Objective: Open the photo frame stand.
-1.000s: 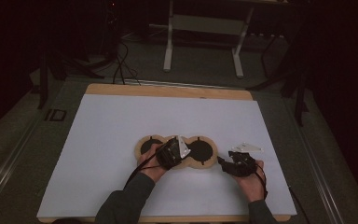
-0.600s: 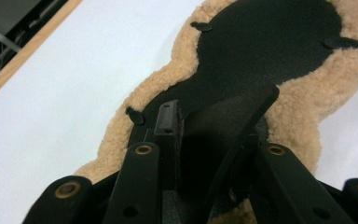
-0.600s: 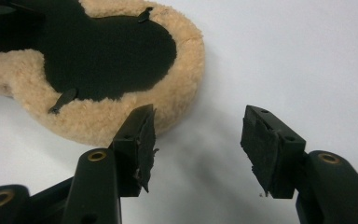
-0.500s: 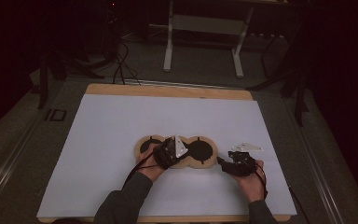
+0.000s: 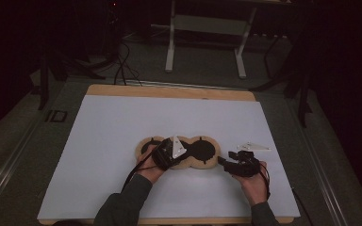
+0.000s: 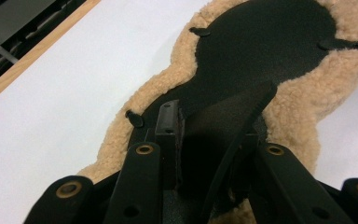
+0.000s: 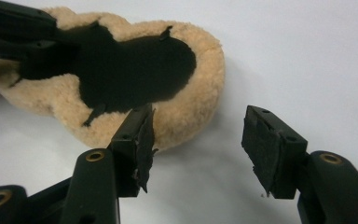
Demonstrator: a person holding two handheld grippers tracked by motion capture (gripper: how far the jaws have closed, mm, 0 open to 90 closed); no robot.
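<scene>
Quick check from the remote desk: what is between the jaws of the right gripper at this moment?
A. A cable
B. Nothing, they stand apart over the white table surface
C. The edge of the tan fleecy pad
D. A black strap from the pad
B: in the right gripper view the right gripper has its two black jaws apart with only the white table surface between them; the tan fleecy pad with its black centre lies just beyond, untouched.

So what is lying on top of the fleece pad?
A black hourglass-shaped panel with small tabs covers the middle of the fleece pad. The left gripper has lifted a black flap of it; what lies beneath is hidden.
</scene>
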